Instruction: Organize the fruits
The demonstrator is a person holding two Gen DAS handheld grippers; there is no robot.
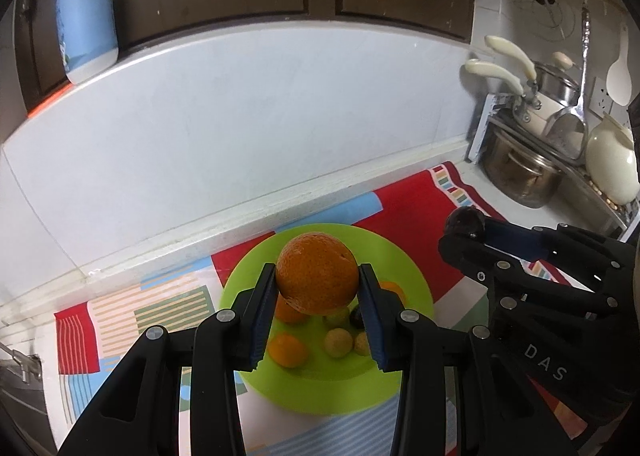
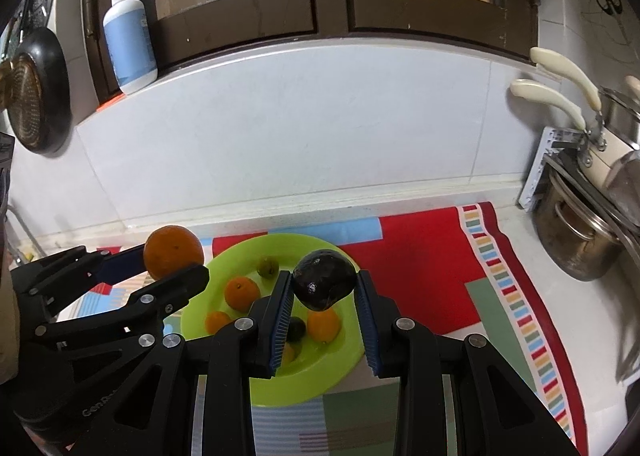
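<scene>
At frame centre, my left gripper (image 1: pixel 318 288) pinches an orange (image 1: pixel 317 274) above the green plate (image 1: pixel 404 268). My right gripper (image 2: pixel 322 288) pinches a dark avocado (image 2: pixel 324 280) over that plate.

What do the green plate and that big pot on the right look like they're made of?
The green plate looks like plastic: one flat lime colour with a soft, dull sheen and a thin rim. The big pot looks like stainless steel: silvery grey with blurry reflections and a metal loop handle, its surface somewhat dulled and stained.
</scene>
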